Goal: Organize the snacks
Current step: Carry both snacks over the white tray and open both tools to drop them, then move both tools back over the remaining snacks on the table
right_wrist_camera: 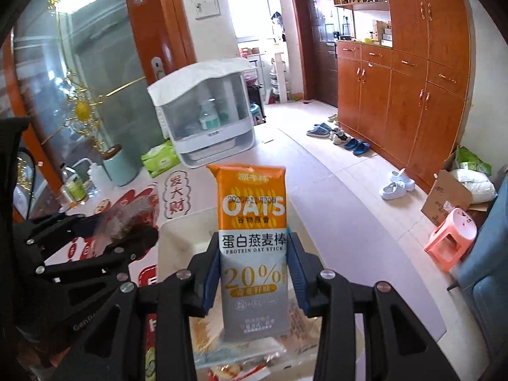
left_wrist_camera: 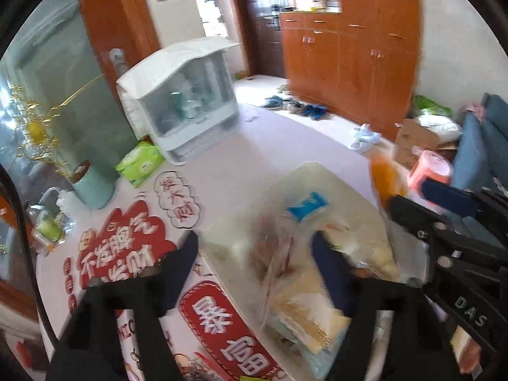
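At the far left of the right wrist view, the left gripper point(right_wrist_camera: 133, 231) reaches in low over the worktop point(right_wrist_camera: 197, 174), "GenD" legible on its black frame; a dark reddish wrapped snack point(right_wrist_camera: 139, 212) lies blurred at its tips, and whether it is gripped cannot be told there. In the left wrist view the left gripper point(left_wrist_camera: 254, 254) points forward and down, its fingers point(left_wrist_camera: 184, 254) spread wide over a clear bag of mixed snacks point(left_wrist_camera: 298, 273) lying on the worktop point(left_wrist_camera: 254, 158), a small blue packet point(left_wrist_camera: 307, 205) among them; nothing sits between the tips. A red and white printed mat point(left_wrist_camera: 127, 250) with Chinese characters covers the worktop to the left, near a green tissue pack point(left_wrist_camera: 139, 163) and a white lidded storage box point(left_wrist_camera: 184, 101).

Centre in the right wrist view, the right gripper point(right_wrist_camera: 254, 266) is held level and pointing forward, its blue-padded fingers point(right_wrist_camera: 297, 266) closed narrowly on the sides of an oat stick packet point(right_wrist_camera: 252, 244), which stands upright above the snack bag. The orange and grey wrapper reads "OATS", "蛋白燕麦棒", "PROTEIN OAT STICK" and "20%", with a date stamp across the top that is only partly legible.

At the right of the left wrist view, the right gripper point(left_wrist_camera: 403, 200) enters with "DAS" on its frame, the orange packet top point(left_wrist_camera: 382, 174) blurred at its tips.
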A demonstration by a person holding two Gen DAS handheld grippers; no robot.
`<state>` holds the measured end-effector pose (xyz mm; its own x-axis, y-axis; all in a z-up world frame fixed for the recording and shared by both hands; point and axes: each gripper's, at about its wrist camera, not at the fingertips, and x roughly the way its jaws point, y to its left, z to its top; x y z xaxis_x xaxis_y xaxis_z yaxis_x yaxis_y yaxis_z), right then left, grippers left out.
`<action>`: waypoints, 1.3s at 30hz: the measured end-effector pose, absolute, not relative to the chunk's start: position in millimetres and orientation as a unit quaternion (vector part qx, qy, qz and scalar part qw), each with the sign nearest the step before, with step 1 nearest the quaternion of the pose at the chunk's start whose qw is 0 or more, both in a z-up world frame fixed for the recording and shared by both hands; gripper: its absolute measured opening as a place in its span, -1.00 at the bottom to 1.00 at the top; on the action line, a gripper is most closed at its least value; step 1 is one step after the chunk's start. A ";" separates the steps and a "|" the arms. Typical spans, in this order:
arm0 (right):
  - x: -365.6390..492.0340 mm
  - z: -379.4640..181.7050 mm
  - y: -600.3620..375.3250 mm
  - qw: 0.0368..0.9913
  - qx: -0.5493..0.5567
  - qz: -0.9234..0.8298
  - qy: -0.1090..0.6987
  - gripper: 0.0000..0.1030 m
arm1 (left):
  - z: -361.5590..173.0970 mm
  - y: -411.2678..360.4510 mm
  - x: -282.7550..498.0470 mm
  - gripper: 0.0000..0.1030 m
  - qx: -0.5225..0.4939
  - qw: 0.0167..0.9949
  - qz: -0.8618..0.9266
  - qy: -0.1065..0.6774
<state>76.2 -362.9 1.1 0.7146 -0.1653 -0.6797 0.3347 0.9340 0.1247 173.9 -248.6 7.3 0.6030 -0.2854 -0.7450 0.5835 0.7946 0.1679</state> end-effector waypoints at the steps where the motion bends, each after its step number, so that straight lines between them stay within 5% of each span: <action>1: 79.2 0.4 -364.5 0.917 0.119 -0.138 0.355 -0.12 | 6.3 -247.0 176.7 0.70 0.202 0.875 -0.241 0.369; 8: 85.1 -4.0 -366.5 0.915 0.120 -0.150 0.354 0.24 | -5.7 -227.9 186.3 0.80 0.188 0.870 -0.220 0.400; 39: 75.4 -26.0 -357.1 0.902 0.137 -0.155 0.380 0.24 | -8.9 -170.3 142.5 0.80 0.180 0.871 -0.193 0.415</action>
